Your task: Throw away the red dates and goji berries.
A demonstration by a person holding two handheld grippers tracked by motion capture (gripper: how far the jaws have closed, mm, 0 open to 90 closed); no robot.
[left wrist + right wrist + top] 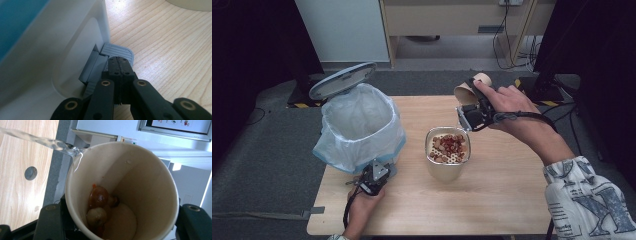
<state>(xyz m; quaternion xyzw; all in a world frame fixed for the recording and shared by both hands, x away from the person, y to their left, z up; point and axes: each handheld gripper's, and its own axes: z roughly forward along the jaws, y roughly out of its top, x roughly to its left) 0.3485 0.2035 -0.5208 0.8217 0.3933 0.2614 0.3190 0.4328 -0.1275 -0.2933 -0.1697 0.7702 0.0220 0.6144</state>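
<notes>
A white pedal bin point(359, 125) lined with a clear bag stands at the table's left, its lid point(343, 80) raised. My left gripper point(373, 181) is low at the bin's front. Its jaws point(119, 61) are shut together, tips on the grey pedal point(120, 51). My right gripper point(469, 102) is shut on a tilted paper cup point(467, 90), held above and behind a beige container point(444, 170) with a perforated insert full of red-brown nuts point(449, 145). Inside the cup point(140, 175) a few pieces point(98, 200) cling low down, and a thin clear stream point(50, 143) leaves its rim.
The wooden table point(492, 200) has bare room at the front and right. A small round grey plug point(30, 173) sits in its surface. Beyond the far edge are grey floor, black stands and cables point(512, 45).
</notes>
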